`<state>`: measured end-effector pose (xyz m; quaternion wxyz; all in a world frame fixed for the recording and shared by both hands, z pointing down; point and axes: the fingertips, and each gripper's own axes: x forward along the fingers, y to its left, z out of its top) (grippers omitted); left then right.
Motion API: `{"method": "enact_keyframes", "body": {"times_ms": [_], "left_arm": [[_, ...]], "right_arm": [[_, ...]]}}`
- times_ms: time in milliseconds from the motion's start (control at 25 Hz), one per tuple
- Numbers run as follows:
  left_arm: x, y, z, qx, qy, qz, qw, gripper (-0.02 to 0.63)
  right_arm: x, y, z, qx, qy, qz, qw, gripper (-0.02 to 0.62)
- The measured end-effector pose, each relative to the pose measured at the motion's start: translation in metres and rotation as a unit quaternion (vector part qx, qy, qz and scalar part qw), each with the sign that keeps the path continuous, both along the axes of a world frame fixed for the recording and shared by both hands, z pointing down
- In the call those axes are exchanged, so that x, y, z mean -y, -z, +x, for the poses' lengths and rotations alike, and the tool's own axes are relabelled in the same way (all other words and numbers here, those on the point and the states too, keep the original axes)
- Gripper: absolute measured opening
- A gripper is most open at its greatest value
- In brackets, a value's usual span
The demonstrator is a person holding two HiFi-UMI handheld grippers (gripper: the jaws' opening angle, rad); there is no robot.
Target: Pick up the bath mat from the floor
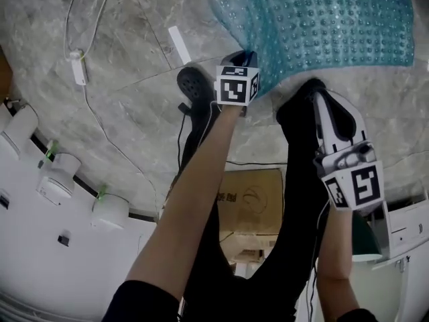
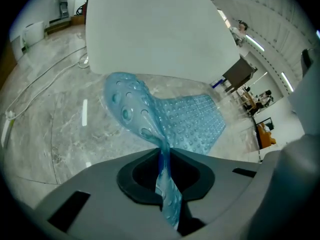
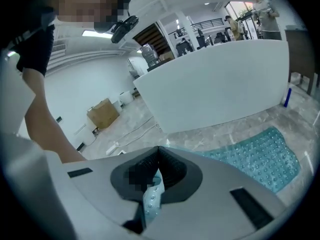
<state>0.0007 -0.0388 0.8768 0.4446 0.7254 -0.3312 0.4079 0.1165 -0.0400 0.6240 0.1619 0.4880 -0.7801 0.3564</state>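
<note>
The teal, knobbly bath mat [image 1: 322, 25] lies on the grey marble floor with its near edge pulled up. In the head view my left gripper [image 1: 246, 55] grips the mat's near left corner, and my right gripper [image 1: 314, 86] meets the near edge further right. In the left gripper view the mat [image 2: 190, 119] rises in a twisted fold into the left gripper [image 2: 163, 156], which is shut on it. The right gripper view shows a strip of the mat [image 3: 260, 156] pinched in the right gripper [image 3: 157, 159], also shut on it.
A white tub wall [image 2: 150, 29] stands just beyond the mat. A white cable with a plug block [image 1: 79, 66] and a white strip [image 1: 179, 44] lie on the floor at left. A cardboard box [image 1: 251, 200] sits behind my legs, and white fixtures [image 1: 53, 180] line the left.
</note>
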Motion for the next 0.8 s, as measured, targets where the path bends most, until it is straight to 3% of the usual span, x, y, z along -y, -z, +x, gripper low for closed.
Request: {"method": "enact_keyframes", "body": {"times_ms": [360,560,800], "left_arm": [[-0.005,0.158,0.089,-0.076,-0.026,-0.017,0.9966,0.044],[-0.02,0.242,0.098,-0.095,-0.042,-0.033,0.9941,0.041],[-0.016,0.347,0.091,-0.152,-0.061,-0.014,0.9864,0.038]], "right_arm": [[0.004,0.161,0.058,-0.004,-0.065,0.042,0.997,0.012],[-0.014,0.244,0.079,-0.012,-0.089,0.043,0.995,0.012],[-0.016,0.334,0.081,-0.028,-0.107,0.062,0.992,0.012]]}}
